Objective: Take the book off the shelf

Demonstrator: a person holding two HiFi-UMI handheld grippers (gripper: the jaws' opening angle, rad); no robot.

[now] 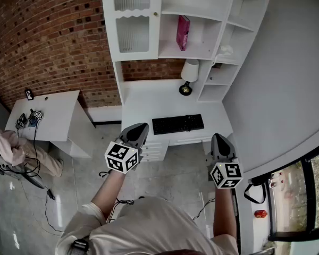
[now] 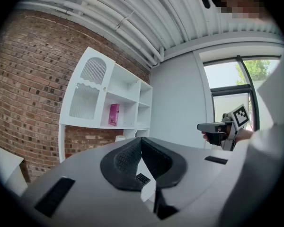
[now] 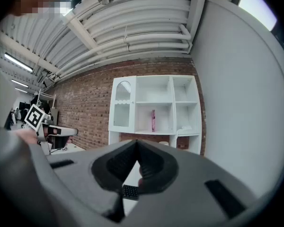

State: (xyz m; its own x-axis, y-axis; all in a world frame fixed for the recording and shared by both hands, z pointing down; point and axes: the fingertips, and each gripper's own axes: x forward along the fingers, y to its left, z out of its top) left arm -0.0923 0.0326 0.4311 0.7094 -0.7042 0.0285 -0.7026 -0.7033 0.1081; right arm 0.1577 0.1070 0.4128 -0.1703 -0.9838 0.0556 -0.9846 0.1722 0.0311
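Note:
A pink book [image 1: 183, 32] stands upright on the middle shelf of the white shelf unit [image 1: 202, 54], over the desk. It also shows as the book [image 2: 113, 114] in the left gripper view and the book [image 3: 153, 120] in the right gripper view, far off in both. My left gripper [image 1: 141, 126] is held out level in front of the desk, well short of the shelf, its jaws meeting at the tip [image 2: 141, 138] with nothing between them. My right gripper [image 1: 218, 136] is level beside it, jaws together [image 3: 136, 141] and empty.
A black keyboard [image 1: 178, 124] lies on the white desk [image 1: 143, 102], and a lamp [image 1: 189, 76] stands at its back. A glass-door cabinet [image 1: 132, 23] is left of the book. A side table [image 1: 53, 113] and a seated person [image 1: 8, 147] are at left; cables [image 1: 45, 195] lie on the floor.

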